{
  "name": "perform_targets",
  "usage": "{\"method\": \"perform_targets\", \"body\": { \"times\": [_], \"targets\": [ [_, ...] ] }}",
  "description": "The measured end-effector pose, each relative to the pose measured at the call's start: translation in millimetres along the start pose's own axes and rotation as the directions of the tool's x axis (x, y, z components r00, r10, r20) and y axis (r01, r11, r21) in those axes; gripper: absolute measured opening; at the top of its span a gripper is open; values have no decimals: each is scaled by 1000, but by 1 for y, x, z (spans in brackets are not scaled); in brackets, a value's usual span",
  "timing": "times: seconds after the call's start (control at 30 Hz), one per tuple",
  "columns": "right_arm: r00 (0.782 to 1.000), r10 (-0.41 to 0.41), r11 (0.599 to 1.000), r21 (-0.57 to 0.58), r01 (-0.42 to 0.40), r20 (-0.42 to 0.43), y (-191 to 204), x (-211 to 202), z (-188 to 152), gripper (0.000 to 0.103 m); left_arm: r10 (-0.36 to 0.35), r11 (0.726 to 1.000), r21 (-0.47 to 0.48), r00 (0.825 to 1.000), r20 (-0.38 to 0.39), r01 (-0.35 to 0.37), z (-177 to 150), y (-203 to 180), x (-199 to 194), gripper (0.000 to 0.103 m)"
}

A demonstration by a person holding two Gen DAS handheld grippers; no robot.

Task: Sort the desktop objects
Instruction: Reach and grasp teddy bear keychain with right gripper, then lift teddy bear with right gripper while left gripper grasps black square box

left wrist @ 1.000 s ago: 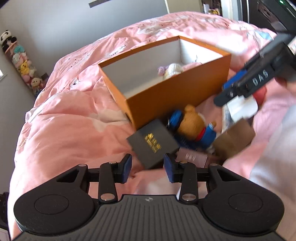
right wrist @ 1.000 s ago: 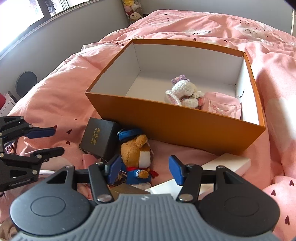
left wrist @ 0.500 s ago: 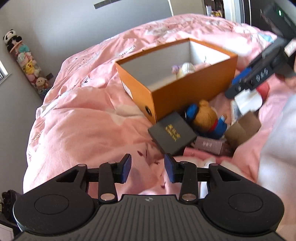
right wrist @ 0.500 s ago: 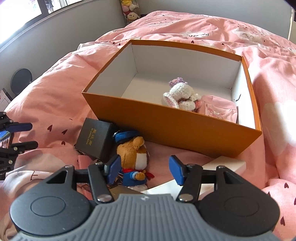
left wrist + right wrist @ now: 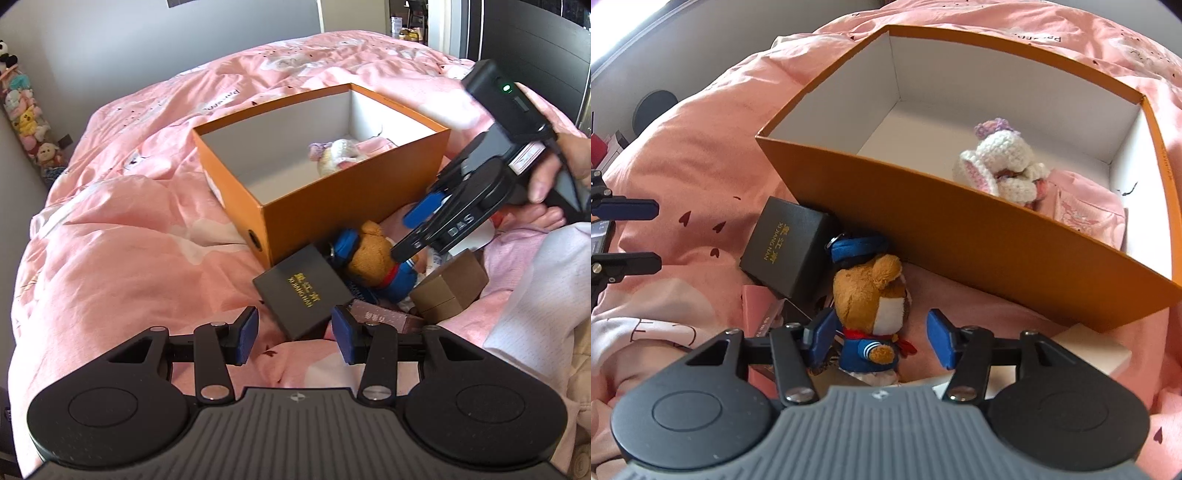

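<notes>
**Soft bear between the right tool's pads, not yet gripped**

The stuffed bear (image 5: 873,295) lies on the pink bed cover (image 5: 701,155), just outside the near wall of the orange box (image 5: 960,229), with a black gift box (image 5: 783,245) touching its left side. The right tool (image 5: 879,334) stands over the bear with its pads apart; the left pad looks to be at or against the bear's blue jacket, while the right pad (image 5: 940,338) stands clear of it, so nothing is clamped. The left tool (image 5: 295,332) hovers apart and empty, just short of the black gift box's near corner.

The bear is likely light and squashy: plush gives under pressure, so a grip probably needs to sink well in before it holds. The round body under the red scarf seems the best place to pinch, since it is the fullest part; the cap or a limb may stretch or slip free. Nothing here looks fragile, and fabric should not be slippery. A dark strap or ring by the cap could snag on the gift box during a lift.

Inside the orange box a white crocheted bunny (image 5: 1001,162) and a pink pouch (image 5: 1082,218) already rest, so the bear probably belongs there too. A cream box (image 5: 1097,350) and a brown carton (image 5: 450,291) wait beside it.
</notes>
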State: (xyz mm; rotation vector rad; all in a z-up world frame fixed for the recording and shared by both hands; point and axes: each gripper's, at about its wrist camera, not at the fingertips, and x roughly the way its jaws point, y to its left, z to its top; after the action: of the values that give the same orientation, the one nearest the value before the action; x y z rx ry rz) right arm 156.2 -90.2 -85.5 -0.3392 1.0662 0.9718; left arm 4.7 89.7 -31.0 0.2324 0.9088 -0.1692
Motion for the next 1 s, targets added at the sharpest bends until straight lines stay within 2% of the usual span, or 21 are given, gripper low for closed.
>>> {"method": "perform_targets", "body": {
  "times": [0.3, 0.47, 0.57, 0.77, 0.87, 1.0],
  "targets": [
    [999, -4, 998, -55, 1, -46, 5, 34, 9, 58, -26, 1000, 15, 999, -21, 27, 9, -3, 15, 51],
    [999, -3, 997, -78, 0, -40, 9, 32, 9, 46, -31, 999, -15, 998, -56, 30, 13, 2, 27, 56],
    [1000, -1, 997, -75, 0, -23, 9, 19, 7, 43, -31, 999, -44, 996, -80, 28, 18, 7, 35, 56],
    [999, 12, 998, -62, -9, 51, 0, -22, 2, 41, -90, 978, -202, 985, -145, 60, 29, 26, 63, 56],
    [995, 8, 999, -48, -4, 100, -4, -42, 1, 40, -91, 961, -275, 979, -182, 38, 29, 37, 80, 56],
    [990, 2, 999, -47, 5, 138, -8, -60, 2, 40, -110, 942, -334, 970, -217, 32, 27, 46, 95, 65]
  ]
}}
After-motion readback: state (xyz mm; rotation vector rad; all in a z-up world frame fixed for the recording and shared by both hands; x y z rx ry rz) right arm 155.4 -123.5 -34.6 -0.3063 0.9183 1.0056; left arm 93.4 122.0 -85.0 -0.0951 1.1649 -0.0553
